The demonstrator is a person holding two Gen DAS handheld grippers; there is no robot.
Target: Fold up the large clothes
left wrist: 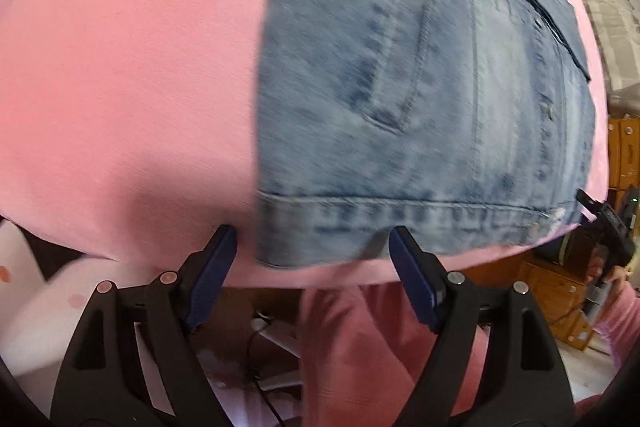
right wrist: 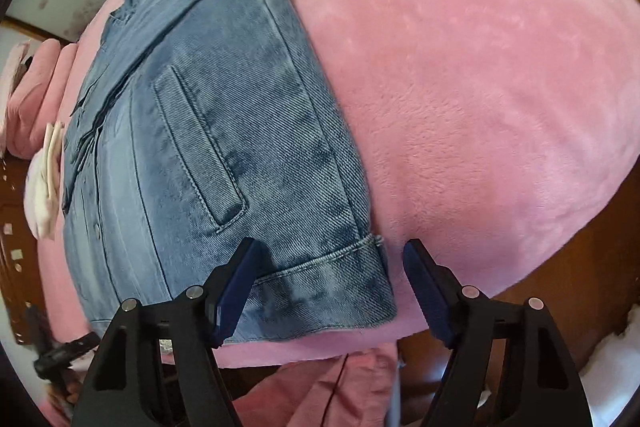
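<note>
Both your grippers hang over the near hem of a denim jacket on a pink fleece blanket.

Your left gripper (left wrist: 312,247) points down with its jaws spread, one blue pad (left wrist: 212,279) over the blanket (left wrist: 120,87) and the other over the hem of the denim jacket (left wrist: 400,87); nothing is pinched. Your right gripper (right wrist: 332,275) is likewise spread and grips nothing, its jaws straddling the jacket's near corner, where a turned-up cuff (right wrist: 356,259) lies. The jacket lies flat, sides folded in, welt pocket (right wrist: 200,147) up. Pink trousers (right wrist: 340,387) show below the blanket edge.
</note>
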